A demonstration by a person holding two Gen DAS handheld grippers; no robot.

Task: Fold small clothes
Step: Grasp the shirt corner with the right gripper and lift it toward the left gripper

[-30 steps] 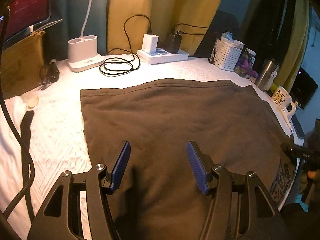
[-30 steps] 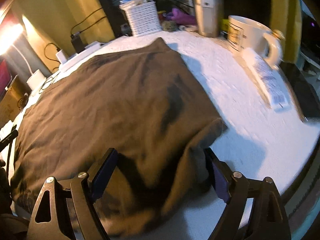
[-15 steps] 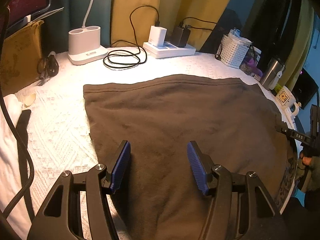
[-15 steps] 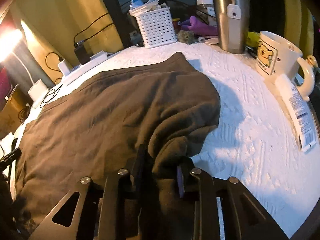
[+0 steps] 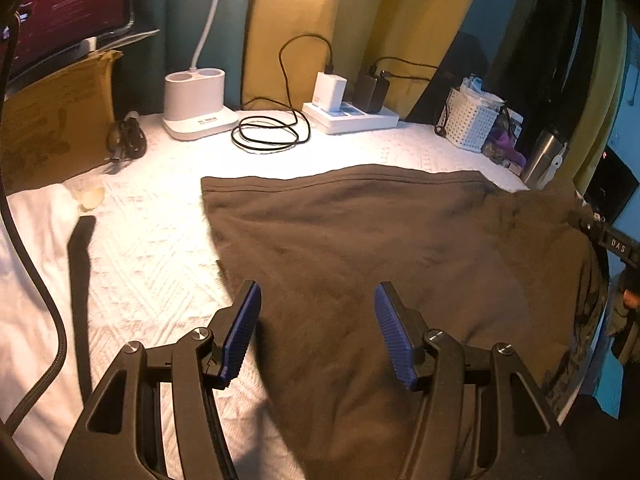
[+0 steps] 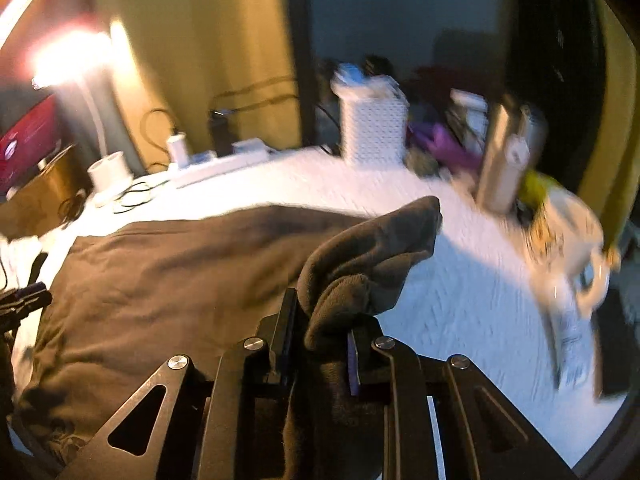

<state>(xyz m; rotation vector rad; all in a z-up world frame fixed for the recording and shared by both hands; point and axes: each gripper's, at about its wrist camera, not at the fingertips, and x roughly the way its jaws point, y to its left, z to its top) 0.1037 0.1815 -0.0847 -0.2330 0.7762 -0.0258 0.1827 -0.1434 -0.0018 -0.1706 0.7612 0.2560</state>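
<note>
A dark brown garment (image 5: 360, 248) lies spread on the white textured cloth (image 5: 152, 248). My left gripper (image 5: 316, 332) is open, its blue pads (image 5: 240, 328) over the garment's near left part, holding nothing. My right gripper (image 6: 320, 340) is shut on the garment's right edge (image 6: 372, 256) and holds that bunched fold lifted above the surface. In the left wrist view the right gripper (image 5: 612, 240) shows at the far right with the raised fabric.
A white lamp base (image 5: 196, 108), coiled black cable (image 5: 272, 136) and power strip (image 5: 352, 116) stand at the back. A white basket (image 6: 374, 124), steel tumbler (image 6: 508, 160) and mug (image 6: 568, 236) stand at the right. A cardboard box (image 5: 52, 120) stands at the left.
My right gripper closed on the garment's right edge and lifted it, the fold rising. My left gripper drew back slightly and stayed open.
</note>
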